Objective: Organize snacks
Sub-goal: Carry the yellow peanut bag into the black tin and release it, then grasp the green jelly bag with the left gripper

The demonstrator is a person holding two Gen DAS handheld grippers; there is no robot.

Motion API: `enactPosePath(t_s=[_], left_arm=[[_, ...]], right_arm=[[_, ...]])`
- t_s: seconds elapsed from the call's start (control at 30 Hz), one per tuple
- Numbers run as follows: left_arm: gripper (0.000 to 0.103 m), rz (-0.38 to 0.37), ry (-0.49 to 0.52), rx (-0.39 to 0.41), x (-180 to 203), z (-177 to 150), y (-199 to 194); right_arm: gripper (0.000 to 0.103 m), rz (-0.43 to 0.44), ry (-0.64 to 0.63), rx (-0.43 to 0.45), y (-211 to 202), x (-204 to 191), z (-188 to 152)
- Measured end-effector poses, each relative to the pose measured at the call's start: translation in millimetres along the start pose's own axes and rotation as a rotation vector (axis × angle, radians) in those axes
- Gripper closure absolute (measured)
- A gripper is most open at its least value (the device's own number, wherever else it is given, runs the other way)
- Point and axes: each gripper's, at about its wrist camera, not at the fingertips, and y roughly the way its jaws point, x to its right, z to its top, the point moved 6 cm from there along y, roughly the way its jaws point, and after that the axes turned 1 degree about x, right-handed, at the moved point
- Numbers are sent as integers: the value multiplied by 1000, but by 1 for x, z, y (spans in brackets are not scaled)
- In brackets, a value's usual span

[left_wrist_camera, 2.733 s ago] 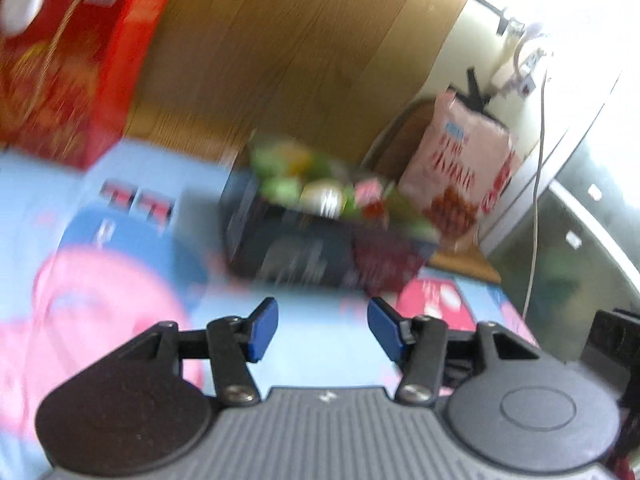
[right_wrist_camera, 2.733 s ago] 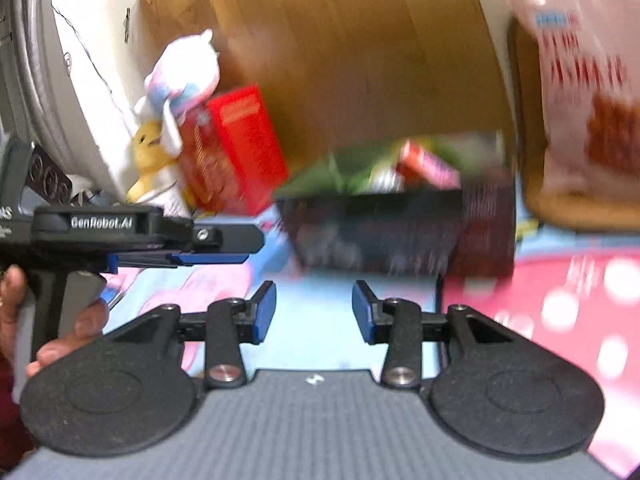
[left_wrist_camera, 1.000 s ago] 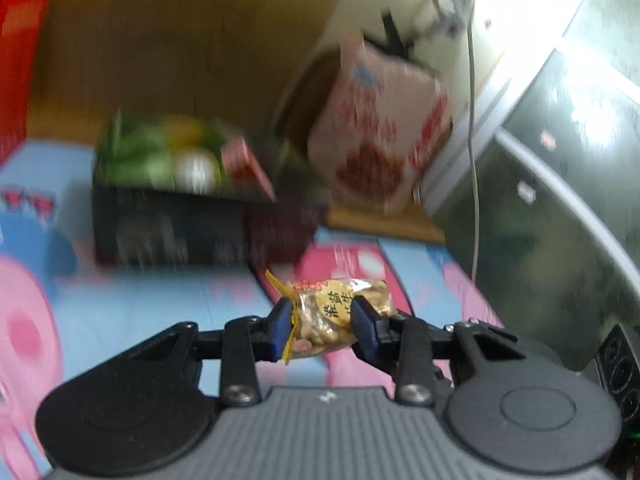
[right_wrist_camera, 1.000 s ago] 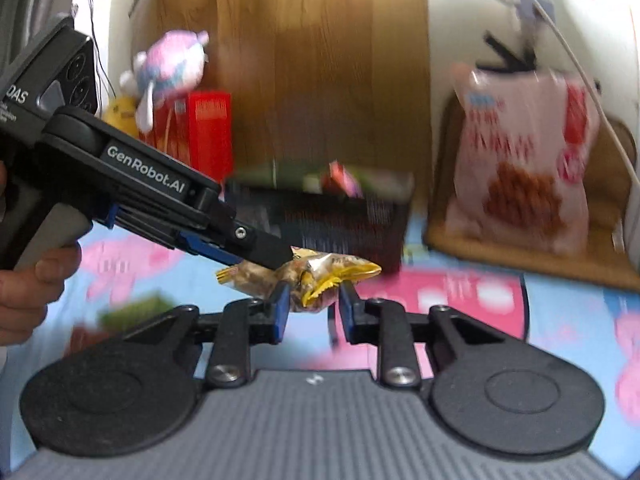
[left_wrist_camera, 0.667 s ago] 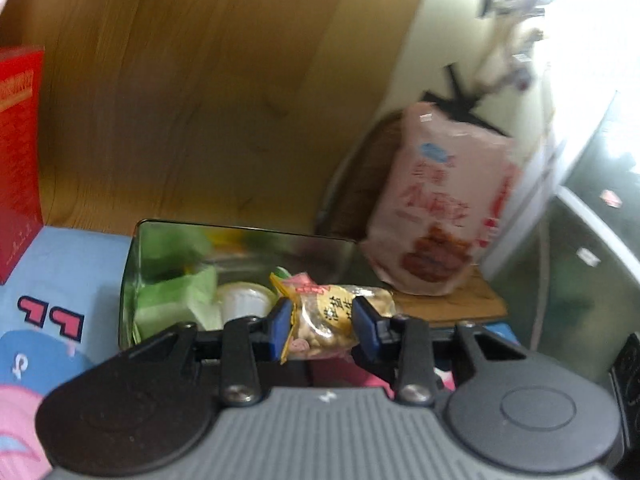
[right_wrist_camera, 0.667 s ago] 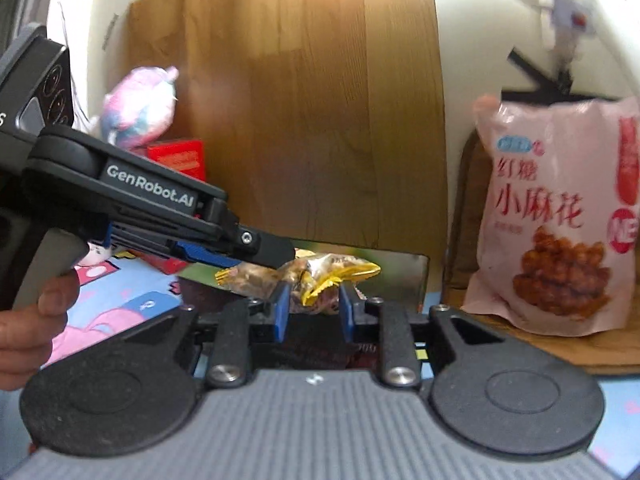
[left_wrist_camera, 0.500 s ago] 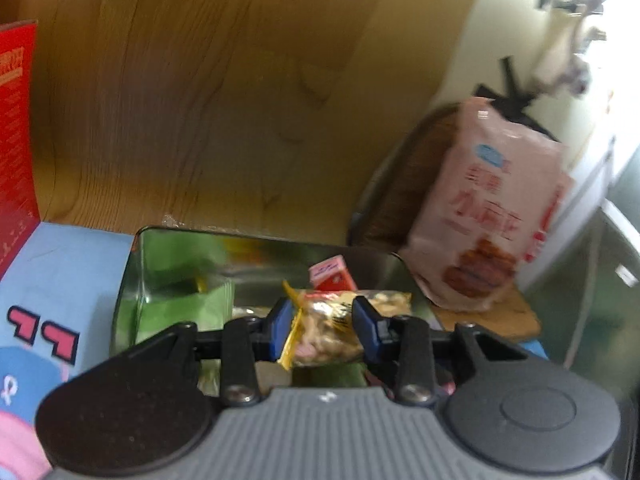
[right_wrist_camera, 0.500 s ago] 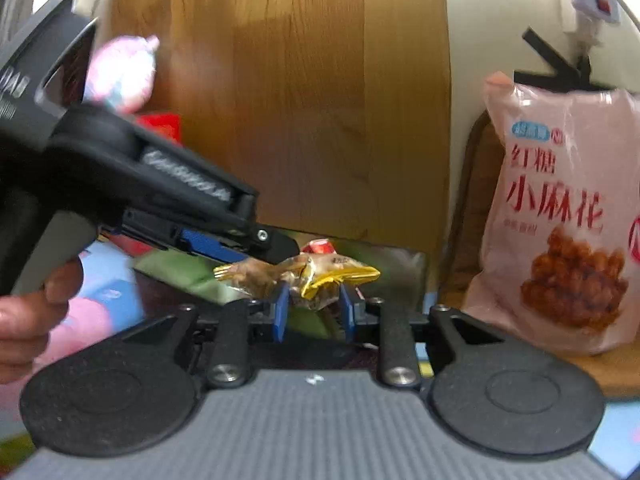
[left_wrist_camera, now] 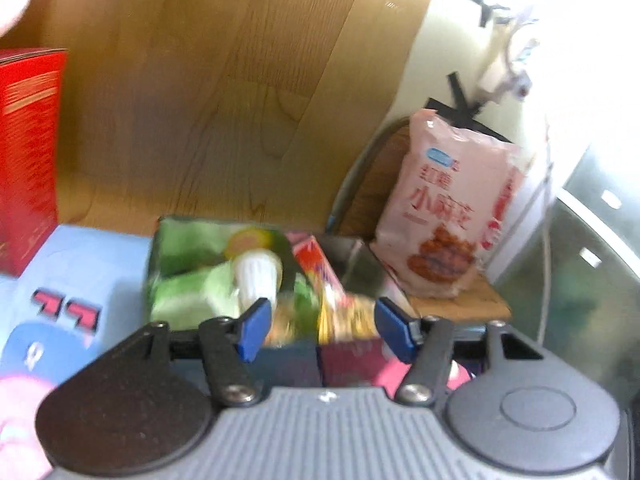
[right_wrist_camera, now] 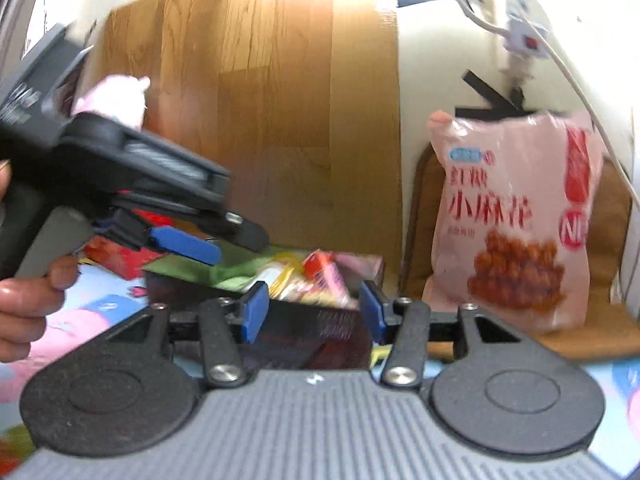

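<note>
**Entry: snack sorting, release over the bin**

- **Left gripper** (left_wrist_camera: 320, 330): lower centre of the left wrist view. Jaws have just been opening and stand apart at a middling width; the blue pads press on nothing. Behind the gap lies a blurred yellow peanut packet (left_wrist_camera: 346, 318), apparently dropped onto the other contents.
- **Right gripper** (right_wrist_camera: 312, 312): lower centre of the right wrist view. Jaws have likewise just been opening and stand parted, with nothing gripped between them.
- **Snack bin** (right_wrist_camera: 304, 330): a dark open-topped box, centre of both views, directly ahead of both pairs of fingers. Contents, blurred: green packets (left_wrist_camera: 188, 296), a white cup-shaped item (left_wrist_camera: 256, 276), a red-and-pink carton (right_wrist_camera: 326, 272), yellow wrappers.
- **Large pink snack bag** (right_wrist_camera: 516, 224): right of the frame, upright on a wooden board, beside the bin, not in it.
- **Red box** (left_wrist_camera: 28, 152): left edge of the left wrist view, standing apart from the bin.
- **Person's hand** (right_wrist_camera: 28, 304): left edge of the right wrist view, around the left gripper's handle.

**Step in hand, as judged:** deposit of a small packet into the bin, release apparently done.

**Next move, as judged:** draw both grippers up and back clear of the bin rim, then find the next loose snack; none shows plainly on the patterned cloth (left_wrist_camera: 80, 276).
</note>
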Motion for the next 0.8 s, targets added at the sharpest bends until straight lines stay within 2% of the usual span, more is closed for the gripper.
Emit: enactPosePath(t_s=[0.07,0.13,0.3,0.43,0.6,0.67,0.8], left_arm=[[43,-7,6,-18,-6,-20,-21],[43,-11,1,-51,-14,-42,-38],[43,-22,-44,-121,-37,-99,-79],[44,-38,-91,-126,-48,-130,-110],[44,-78,-194,-130,-59,-153,-128],[44,-57,-217,-129,-65,-152,-128],[44,-83,-299,-131,-76,-147,-120]], right_arm=[[43,57,56,-59,-10,-2,-15],[43,123,108,-139,-9,-2,-28],[43,275,239,-292,-39,-17,-63],[43,345,258,-340,-65,-34,-73],[43,462,216,-380,-77,-74,-71],[43,484,220,-410,-71,-89,-72],[44,493,353,-462,-54,-93,-72]])
